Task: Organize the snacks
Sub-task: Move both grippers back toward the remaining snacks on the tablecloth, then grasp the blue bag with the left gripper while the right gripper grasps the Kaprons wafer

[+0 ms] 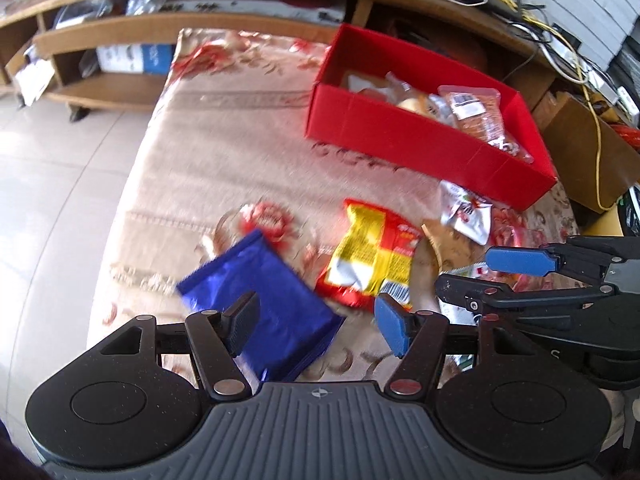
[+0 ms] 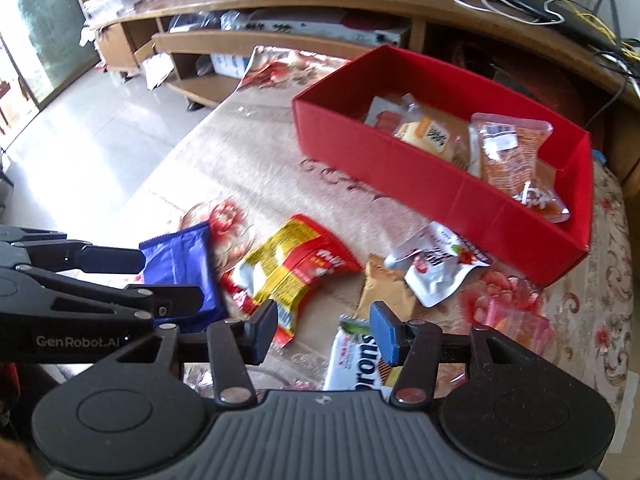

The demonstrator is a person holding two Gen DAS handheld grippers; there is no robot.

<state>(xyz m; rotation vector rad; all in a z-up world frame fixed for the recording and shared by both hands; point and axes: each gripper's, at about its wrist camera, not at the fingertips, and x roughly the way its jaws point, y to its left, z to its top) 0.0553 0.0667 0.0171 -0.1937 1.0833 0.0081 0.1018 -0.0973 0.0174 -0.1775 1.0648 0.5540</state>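
Observation:
A red box [image 1: 400,136] [image 2: 400,160] stands on the floral cloth and holds several snack packets [image 2: 508,152]. Loose on the cloth lie a blue packet [image 1: 272,292] [image 2: 180,264], a yellow-red packet [image 1: 372,256] [image 2: 292,264], a white-red packet [image 1: 466,210] [image 2: 436,264], a tan packet [image 2: 384,284], a white packet with lettering [image 2: 360,360] and a pink packet [image 2: 516,320]. My left gripper [image 1: 320,320] is open, hovering over the blue packet. My right gripper [image 2: 324,330] is open above the white lettered packet. Each gripper shows in the other's view.
A wooden TV stand [image 2: 280,4] with shelves of clutter runs along the back. Cables [image 1: 560,40] and a cardboard box [image 1: 584,152] sit at the right. Pale tiled floor [image 1: 60,160] lies left of the cloth-covered table.

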